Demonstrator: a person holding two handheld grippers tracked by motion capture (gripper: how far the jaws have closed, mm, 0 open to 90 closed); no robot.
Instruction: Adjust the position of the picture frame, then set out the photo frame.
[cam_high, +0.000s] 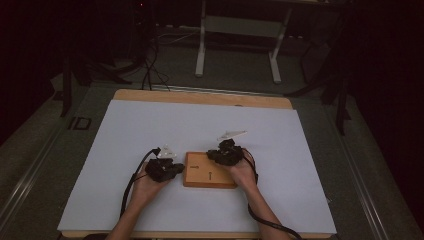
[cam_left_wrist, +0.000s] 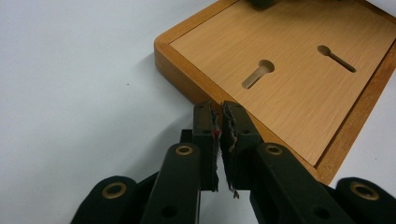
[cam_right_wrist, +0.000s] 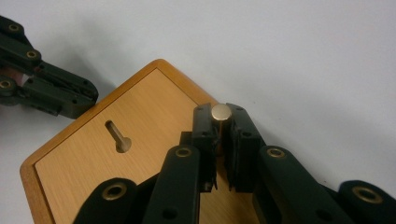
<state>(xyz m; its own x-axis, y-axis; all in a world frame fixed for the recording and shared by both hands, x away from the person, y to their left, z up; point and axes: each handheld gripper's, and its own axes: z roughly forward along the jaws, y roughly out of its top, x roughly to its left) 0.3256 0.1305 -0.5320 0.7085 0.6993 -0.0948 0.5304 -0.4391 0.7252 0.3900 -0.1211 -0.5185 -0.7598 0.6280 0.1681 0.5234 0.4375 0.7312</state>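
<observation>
A flat wooden board (cam_high: 210, 170) with a raised rim lies on the white table, with two keyhole slots (cam_left_wrist: 258, 73) (cam_left_wrist: 336, 58) cut into it. My right gripper (cam_right_wrist: 220, 112) is over the board's far right part, shut on a small round-headed brass pin (cam_right_wrist: 221, 112) that stands upright between its jaws. My left gripper (cam_left_wrist: 220, 109) is shut with nothing between its worn pads, its tips at the board's left rim. In the high view, the left gripper (cam_high: 179, 170) is beside the board's left edge and the right gripper (cam_high: 212, 154) is above its far edge.
The white table top (cam_high: 150, 130) spreads wide around the board, with a wooden edge (cam_high: 200, 96) at the back. Beyond the table stand a white frame's legs (cam_high: 201, 50) and cables (cam_high: 147, 70) on a dark floor. A person's forearms enter from the bottom.
</observation>
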